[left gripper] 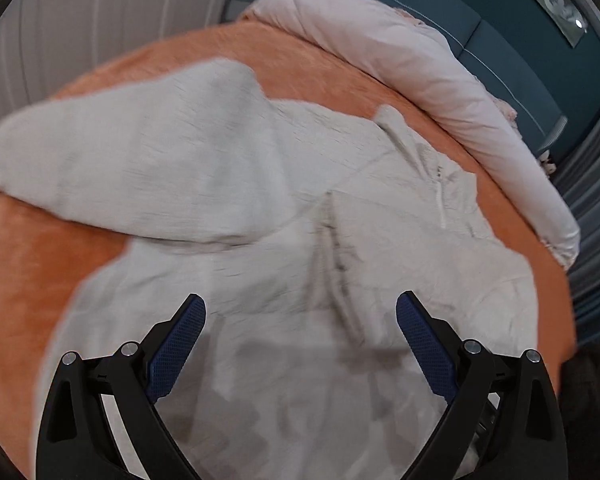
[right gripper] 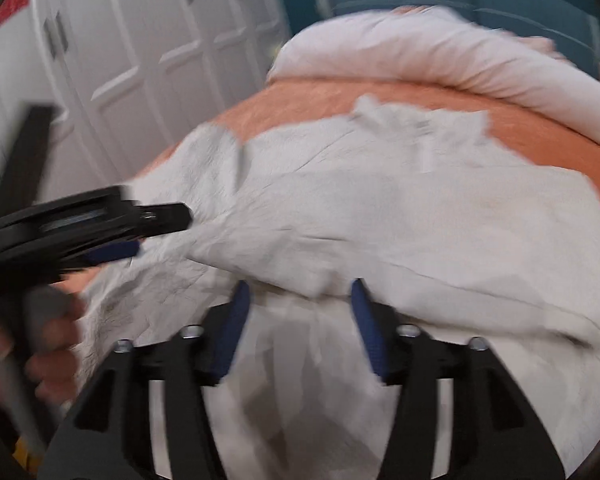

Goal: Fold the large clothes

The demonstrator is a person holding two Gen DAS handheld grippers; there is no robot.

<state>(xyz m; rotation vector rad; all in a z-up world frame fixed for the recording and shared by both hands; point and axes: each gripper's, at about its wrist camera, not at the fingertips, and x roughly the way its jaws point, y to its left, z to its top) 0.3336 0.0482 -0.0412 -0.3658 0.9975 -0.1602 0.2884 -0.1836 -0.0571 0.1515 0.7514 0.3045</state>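
Note:
A large pale grey garment [left gripper: 300, 208] with a zipper lies spread on an orange bed cover [left gripper: 28, 272]. One sleeve is folded across its left side. My left gripper [left gripper: 301, 308] hovers just above the garment's near part, open and empty. The garment also fills the right wrist view [right gripper: 380, 216], blurred. My right gripper [right gripper: 300, 294] is open above its near edge, with cloth between the jaws but not pinched. The left gripper also shows in the right wrist view [right gripper: 156, 236], side-on at the left over the garment's edge.
A rolled pale pink duvet [left gripper: 440, 76] lies along the far side of the bed. White wardrobe doors [right gripper: 132, 48] stand at the left. A dark teal headboard [left gripper: 500, 40] is behind the duvet. A hand [right gripper: 48, 344] holds the left gripper's handle.

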